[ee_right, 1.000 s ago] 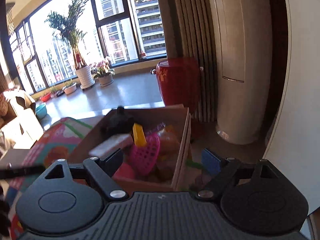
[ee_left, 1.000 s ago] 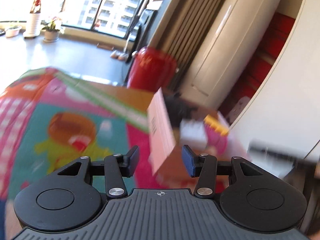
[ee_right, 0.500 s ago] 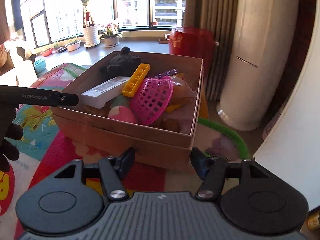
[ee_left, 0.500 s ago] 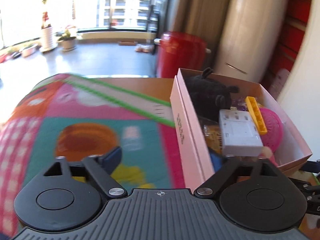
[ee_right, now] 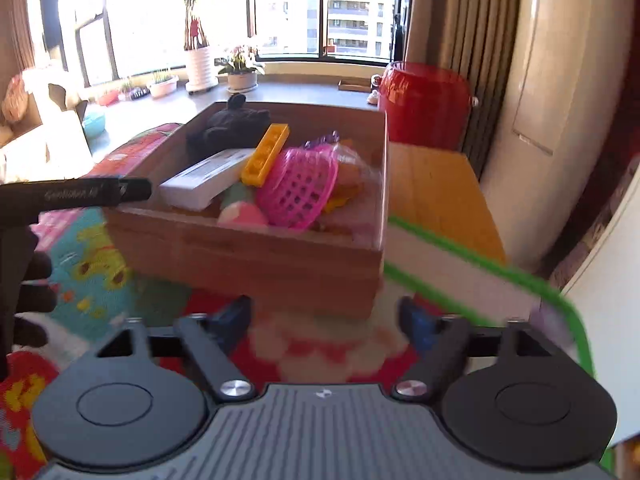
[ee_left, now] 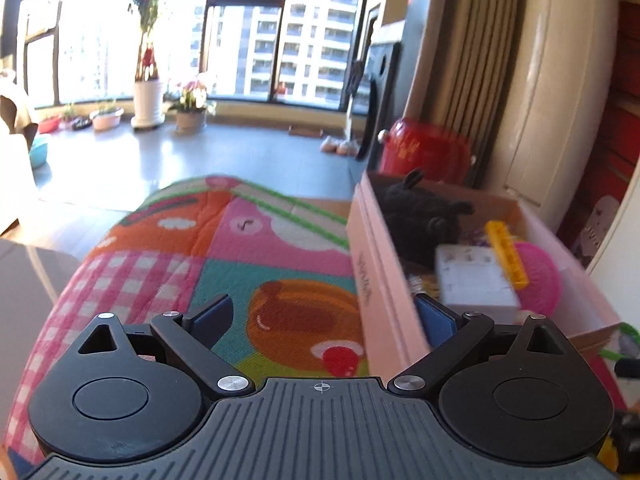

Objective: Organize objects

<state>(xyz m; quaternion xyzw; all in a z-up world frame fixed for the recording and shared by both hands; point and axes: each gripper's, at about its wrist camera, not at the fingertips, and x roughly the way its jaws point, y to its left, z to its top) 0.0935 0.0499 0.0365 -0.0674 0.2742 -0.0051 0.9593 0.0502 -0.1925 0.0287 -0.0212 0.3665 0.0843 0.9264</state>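
1. Play mat (ee_left: 276,256) with bright cartoon panels covers the floor under both grippers; in the left wrist view it fills the ground from 9 o'clock to the centre.
2. Left gripper (ee_left: 324,320) is spread wide and holds nothing. Its left finger stands over the mat, its right finger (ee_left: 434,320) is inside the cardboard box, so the jaws straddle the box's near side wall.
3. Cardboard box (ee_left: 372,280) sits on the mat at 3 o'clock in the left wrist view and at 12 o'clock in the right wrist view, open-topped and full of toys.
4. Inside it, going left to right in the right wrist view: a black plush toy (ee_right: 228,128) at the far corner, a white power strip (ee_right: 204,178) lying flat, a yellow building brick (ee_right: 266,154) leaning across the strip's end, and a pink plastic basket (ee_right: 298,188) tipped on its side.
5. Right gripper (ee_right: 324,322) is open wide and empty, low over the mat just short of the box's near wall, apart from it.
6. Red drum stool (ee_right: 424,104) stands behind the box at 1 o'clock in the right wrist view, next to a white floor-standing air conditioner (ee_right: 560,92) at 2 o'clock.
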